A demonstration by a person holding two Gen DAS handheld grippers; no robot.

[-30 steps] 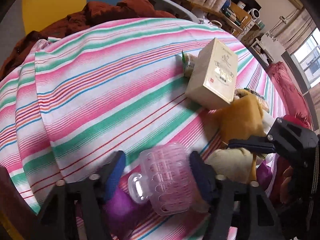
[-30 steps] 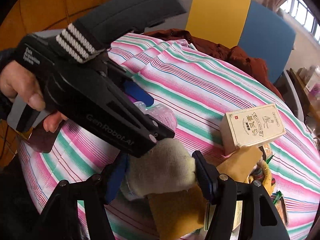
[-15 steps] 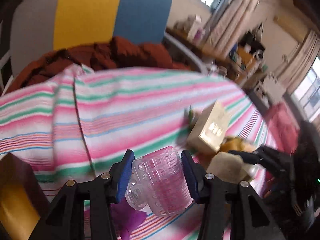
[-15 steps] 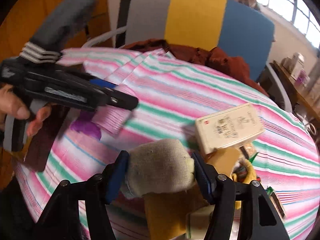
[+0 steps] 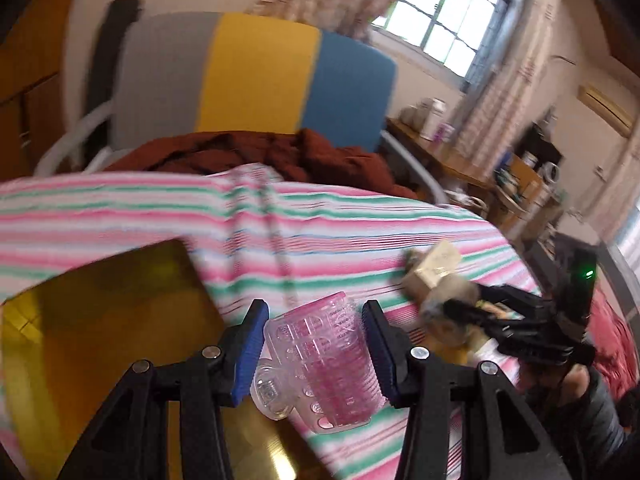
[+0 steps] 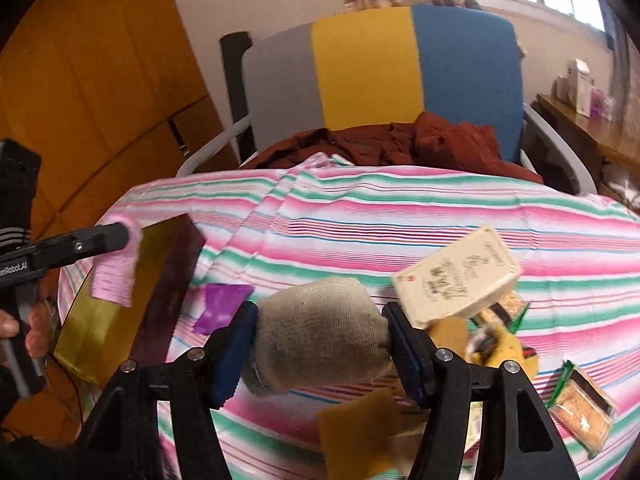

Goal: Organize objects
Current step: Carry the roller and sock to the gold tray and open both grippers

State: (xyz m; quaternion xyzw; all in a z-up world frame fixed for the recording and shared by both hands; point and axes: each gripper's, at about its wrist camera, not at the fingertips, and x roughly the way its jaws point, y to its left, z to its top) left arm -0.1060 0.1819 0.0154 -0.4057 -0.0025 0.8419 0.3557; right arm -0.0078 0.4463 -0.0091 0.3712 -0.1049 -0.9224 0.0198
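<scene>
The left gripper (image 5: pixel 314 354) is raised above the pink, green and white striped tablecloth (image 5: pixel 320 216), its fingers pointing toward the far edge of the table. Its blue-padded jaws are closed partway onto a clear pink ribbed plastic holder (image 5: pixel 324 364), which they clamp on both sides. Below and to the left of it lies an open box with a gold lining and dark maroon walls (image 5: pixel 104 312); the box is cut off at the frame edge.

The right gripper (image 6: pixel 320 354) is held level over the near side of the table. Its jaws are closed partway onto a bundled beige knitted glove (image 6: pixel 320 336), gripped on both flanks. A mustard-yellow cloth piece (image 6: pixel 360 432) hangs beneath the glove; whether it is attached cannot be determined.

In the right wrist view, the left gripper (image 6: pixel 108 236) is visible side-on above the gold-lined box (image 6: pixel 104 316), with the pink holder (image 6: pixel 116 268) blurred. A purple wrapper (image 6: pixel 220 304) lies on the cloth just beside the box. A cream rectangular carton with printed characters (image 6: pixel 456 280) rests tilted on a pile of small items that is too blurred to identify. A packaged biscuit bar (image 6: pixel 584 412) lies at the right edge.
</scene>
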